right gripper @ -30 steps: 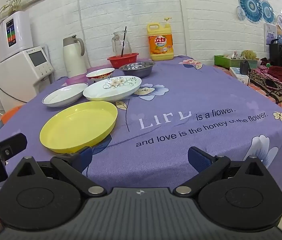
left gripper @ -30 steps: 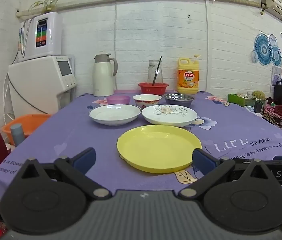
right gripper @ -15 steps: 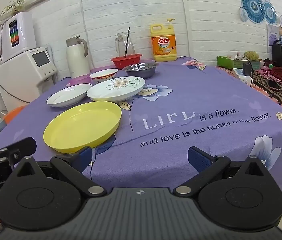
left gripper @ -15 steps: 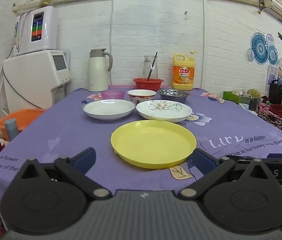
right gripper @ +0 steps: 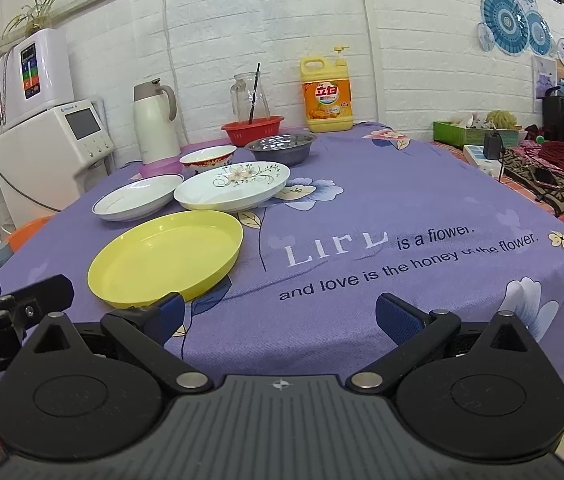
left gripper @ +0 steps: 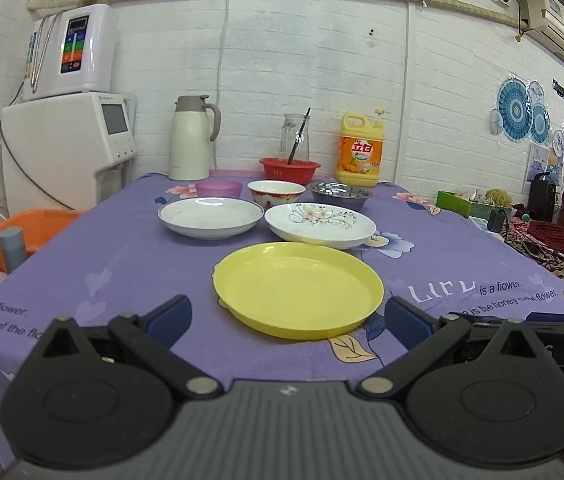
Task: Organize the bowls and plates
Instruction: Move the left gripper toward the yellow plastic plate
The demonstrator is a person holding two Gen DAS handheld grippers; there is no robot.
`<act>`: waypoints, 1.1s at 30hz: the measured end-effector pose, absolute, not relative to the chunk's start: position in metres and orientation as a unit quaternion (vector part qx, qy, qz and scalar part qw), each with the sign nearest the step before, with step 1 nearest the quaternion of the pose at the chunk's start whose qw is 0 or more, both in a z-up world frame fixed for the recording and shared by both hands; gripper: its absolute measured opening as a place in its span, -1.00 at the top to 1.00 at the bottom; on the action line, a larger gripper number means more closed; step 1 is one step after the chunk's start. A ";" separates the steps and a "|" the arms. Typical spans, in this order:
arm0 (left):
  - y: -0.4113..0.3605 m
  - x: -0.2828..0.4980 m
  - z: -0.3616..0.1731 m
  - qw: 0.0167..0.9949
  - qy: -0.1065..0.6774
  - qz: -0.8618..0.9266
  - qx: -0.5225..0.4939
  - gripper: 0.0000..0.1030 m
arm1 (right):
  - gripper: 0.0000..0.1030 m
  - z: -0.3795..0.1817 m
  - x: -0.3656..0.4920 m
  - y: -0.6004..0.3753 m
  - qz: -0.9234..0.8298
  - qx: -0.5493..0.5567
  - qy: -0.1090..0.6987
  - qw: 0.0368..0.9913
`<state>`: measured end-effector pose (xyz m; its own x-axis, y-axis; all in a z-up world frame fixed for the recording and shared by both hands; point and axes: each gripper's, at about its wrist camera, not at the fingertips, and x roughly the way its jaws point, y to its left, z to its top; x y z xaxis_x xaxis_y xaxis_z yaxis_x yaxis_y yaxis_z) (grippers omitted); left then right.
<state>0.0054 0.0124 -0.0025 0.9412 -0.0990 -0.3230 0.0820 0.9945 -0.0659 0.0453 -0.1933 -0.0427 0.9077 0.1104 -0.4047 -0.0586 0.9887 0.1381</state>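
Across the purple-clothed bench (left gripper: pixel 82 264) the dishes are laid out in rows. Nearest the front edge a yellow plate (left gripper: pixel 298 289) is seen, and behind it a plain white plate (left gripper: pixel 210 222) and a flowered plate (left gripper: pixel 320 225) are set side by side. Further back a steel bowl (left gripper: pixel 339 195), a red-patterned bowl (left gripper: pixel 276 193) and a pink bowl (left gripper: pixel 218 188) are lined up. The left gripper (left gripper: pixel 287 318) and right gripper (right gripper: pixel 280 315) are held before the front edge, jaws spread wide and nothing gripped.
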 end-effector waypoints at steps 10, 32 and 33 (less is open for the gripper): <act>0.016 0.007 -0.003 0.984 0.167 -0.050 -0.032 -0.99 | -1.00 -0.044 0.047 -0.193 0.046 0.064 0.215 0.973; 0.017 0.007 -0.005 0.983 0.172 -0.053 -0.047 -0.99 | -1.00 -0.044 0.048 -0.192 0.048 0.062 0.217 0.973; 0.018 0.008 -0.005 0.982 0.172 -0.053 -0.048 -0.99 | -1.00 -0.044 0.049 -0.192 0.048 0.062 0.217 0.973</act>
<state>0.0078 0.0177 -0.0051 0.9350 -0.1200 -0.3337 0.0871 0.9899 -0.1118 0.0486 -0.1915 -0.0444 0.9011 0.1204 -0.4166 -0.0663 0.9876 0.1420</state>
